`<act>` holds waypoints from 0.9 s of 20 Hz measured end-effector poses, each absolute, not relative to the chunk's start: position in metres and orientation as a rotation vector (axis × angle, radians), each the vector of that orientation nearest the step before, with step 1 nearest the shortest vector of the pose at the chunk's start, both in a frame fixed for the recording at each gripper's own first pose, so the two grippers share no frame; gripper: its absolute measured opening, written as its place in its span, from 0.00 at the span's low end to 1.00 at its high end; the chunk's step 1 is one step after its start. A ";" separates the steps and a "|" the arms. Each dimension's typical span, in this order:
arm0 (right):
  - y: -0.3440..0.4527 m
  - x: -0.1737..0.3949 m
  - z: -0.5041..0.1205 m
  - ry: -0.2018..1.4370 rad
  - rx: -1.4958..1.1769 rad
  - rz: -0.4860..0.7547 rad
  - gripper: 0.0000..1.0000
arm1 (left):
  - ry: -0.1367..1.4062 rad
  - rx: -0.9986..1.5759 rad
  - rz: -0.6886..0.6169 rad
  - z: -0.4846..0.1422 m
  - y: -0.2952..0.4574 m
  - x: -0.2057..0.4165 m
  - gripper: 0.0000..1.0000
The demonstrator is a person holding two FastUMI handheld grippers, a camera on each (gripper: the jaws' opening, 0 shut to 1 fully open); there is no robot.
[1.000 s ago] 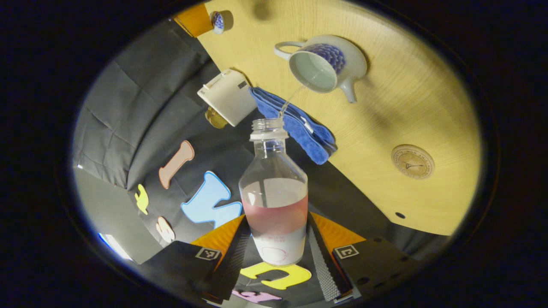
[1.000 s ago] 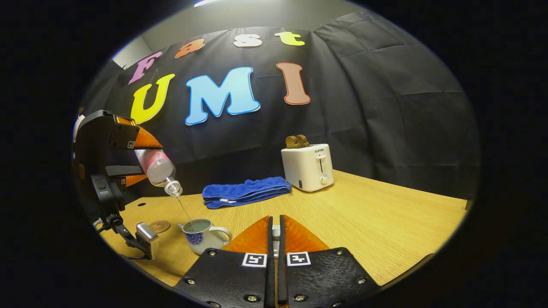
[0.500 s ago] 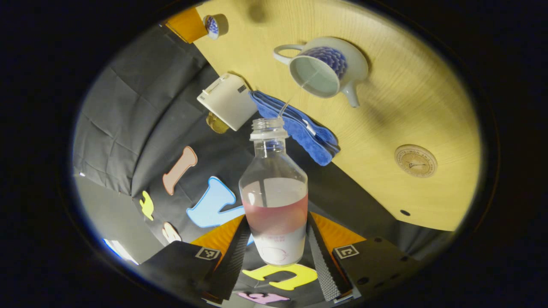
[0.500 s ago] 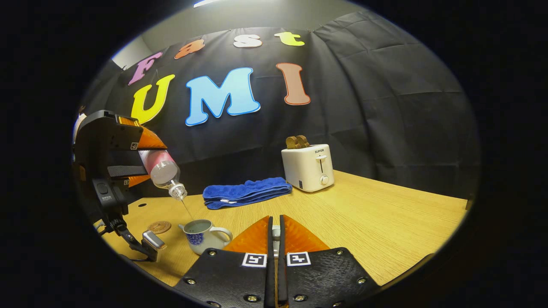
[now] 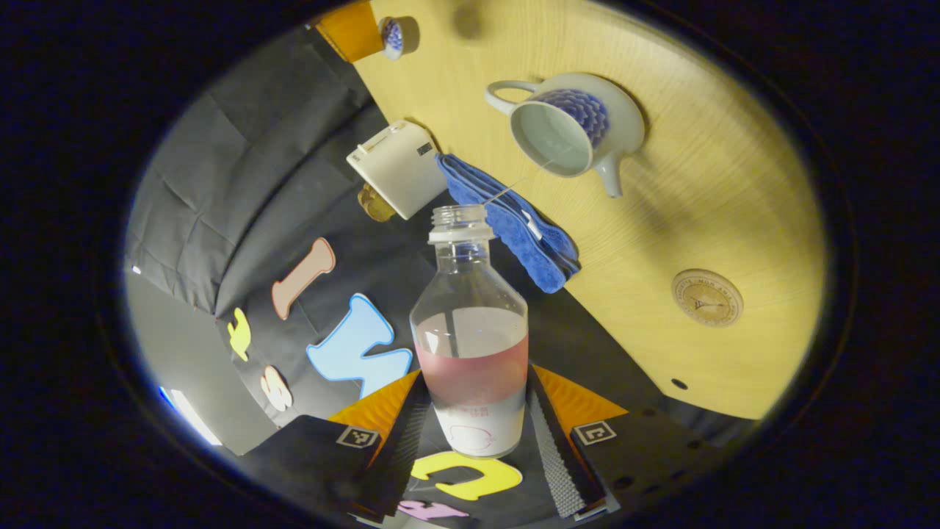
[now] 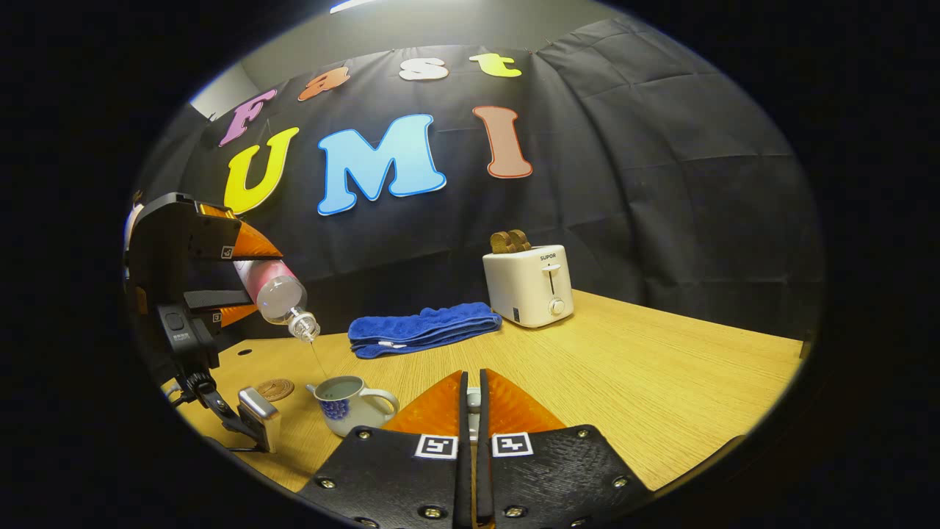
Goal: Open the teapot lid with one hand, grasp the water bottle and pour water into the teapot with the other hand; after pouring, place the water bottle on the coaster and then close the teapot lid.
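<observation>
My left gripper (image 5: 474, 382) is shut on a clear water bottle (image 5: 470, 294) with a pink label, tilted mouth-down above the table. A thin thread of water runs from its mouth to the open white-and-blue teapot (image 5: 573, 128), which holds water. In the right gripper view the left gripper (image 6: 246, 278) holds the bottle (image 6: 279, 297) up and left of the teapot (image 6: 345, 402). My right gripper (image 6: 472, 389) is shut on the teapot lid (image 6: 474, 400), held to the right of the teapot; the lid (image 5: 391, 37) is also in the left gripper view. A round wooden coaster (image 5: 706, 297) lies by the teapot.
A folded blue towel (image 6: 422, 329) and a white toaster (image 6: 527, 286) with bread in it stand at the back of the wooden table (image 6: 646, 382). The coaster (image 6: 273, 388) lies left of the teapot, near the table's left edge.
The water stream has thinned to a fine thread. The bottle has tipped back slightly, and the left gripper view has shifted a little. The right gripper has stayed still with the lid.
</observation>
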State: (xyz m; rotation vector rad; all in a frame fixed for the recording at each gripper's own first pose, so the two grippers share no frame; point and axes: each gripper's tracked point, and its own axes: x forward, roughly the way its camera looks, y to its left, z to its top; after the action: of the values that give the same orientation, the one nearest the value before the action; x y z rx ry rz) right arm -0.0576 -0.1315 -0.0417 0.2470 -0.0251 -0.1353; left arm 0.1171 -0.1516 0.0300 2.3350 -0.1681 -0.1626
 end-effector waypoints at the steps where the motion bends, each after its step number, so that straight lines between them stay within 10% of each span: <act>1: -0.131 -0.057 -0.042 -0.023 0.247 -0.132 0.03 | -0.150 2.282 -0.171 0.025 -0.147 0.119 0.87; 18: -0.117 -0.051 -0.041 -0.030 0.135 -0.135 0.03 | -0.074 0.951 -0.138 -0.062 -0.109 0.133 0.87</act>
State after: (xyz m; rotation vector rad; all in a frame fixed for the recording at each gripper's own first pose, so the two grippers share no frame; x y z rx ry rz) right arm -0.0505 -0.1172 -0.0415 0.1346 -0.0302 -0.1349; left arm 0.1329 -0.1090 -0.0622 0.9515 -0.0742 -0.1381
